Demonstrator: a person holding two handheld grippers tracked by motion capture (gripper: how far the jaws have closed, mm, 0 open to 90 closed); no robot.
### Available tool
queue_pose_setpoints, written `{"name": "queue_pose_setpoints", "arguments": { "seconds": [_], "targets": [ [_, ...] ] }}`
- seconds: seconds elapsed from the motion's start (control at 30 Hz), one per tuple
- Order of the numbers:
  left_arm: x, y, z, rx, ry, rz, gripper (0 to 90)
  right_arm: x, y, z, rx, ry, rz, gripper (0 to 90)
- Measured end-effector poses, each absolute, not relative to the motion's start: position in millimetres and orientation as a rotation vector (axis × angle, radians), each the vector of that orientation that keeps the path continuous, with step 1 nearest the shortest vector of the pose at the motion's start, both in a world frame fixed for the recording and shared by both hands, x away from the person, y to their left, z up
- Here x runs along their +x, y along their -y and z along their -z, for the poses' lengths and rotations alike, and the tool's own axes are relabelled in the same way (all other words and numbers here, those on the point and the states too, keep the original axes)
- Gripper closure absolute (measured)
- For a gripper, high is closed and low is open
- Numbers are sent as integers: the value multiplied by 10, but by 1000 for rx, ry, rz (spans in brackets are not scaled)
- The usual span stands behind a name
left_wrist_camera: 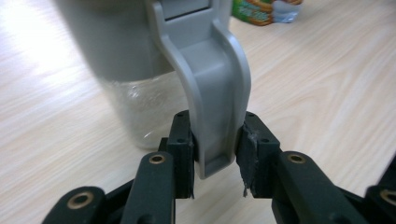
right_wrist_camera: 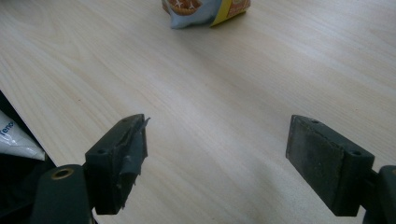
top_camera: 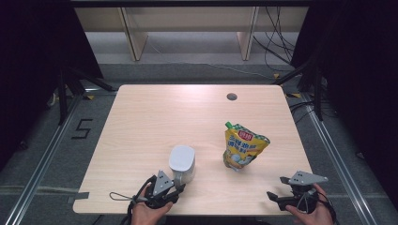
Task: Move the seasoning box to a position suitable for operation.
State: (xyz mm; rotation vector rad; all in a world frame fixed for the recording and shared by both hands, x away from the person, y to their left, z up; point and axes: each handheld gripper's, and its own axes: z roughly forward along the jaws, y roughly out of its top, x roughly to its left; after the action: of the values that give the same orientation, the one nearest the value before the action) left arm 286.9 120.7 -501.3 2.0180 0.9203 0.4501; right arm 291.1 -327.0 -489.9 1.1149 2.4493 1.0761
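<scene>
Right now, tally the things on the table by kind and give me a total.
Clear jug with grey lid and handle: 1
Yellow spouted snack pouch: 1
Total: 2

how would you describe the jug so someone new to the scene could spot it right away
On the wooden table, look near the front edge, left of the middle, just beyond the left gripper. The jug stands there, clear-bodied with a grey lid and a grey handle between that gripper's jaws. Its only neighbour is a yellow pouch to the right.
</scene>
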Motion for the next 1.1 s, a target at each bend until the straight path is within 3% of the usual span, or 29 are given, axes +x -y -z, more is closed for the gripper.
{"name": "queue_pose_setpoints", "arguments": {
  "seconds": [0.73,1.1],
  "targets": [
    [3133,-1638,5003,1985,-1051,-596,679,2906,3230,4908,1113,-2467,-1061,214],
    [3296,-1632,5039,1947,-984,-535,688,2893,3204,4908,1127,-2444,-1050,215]
  ]
}}
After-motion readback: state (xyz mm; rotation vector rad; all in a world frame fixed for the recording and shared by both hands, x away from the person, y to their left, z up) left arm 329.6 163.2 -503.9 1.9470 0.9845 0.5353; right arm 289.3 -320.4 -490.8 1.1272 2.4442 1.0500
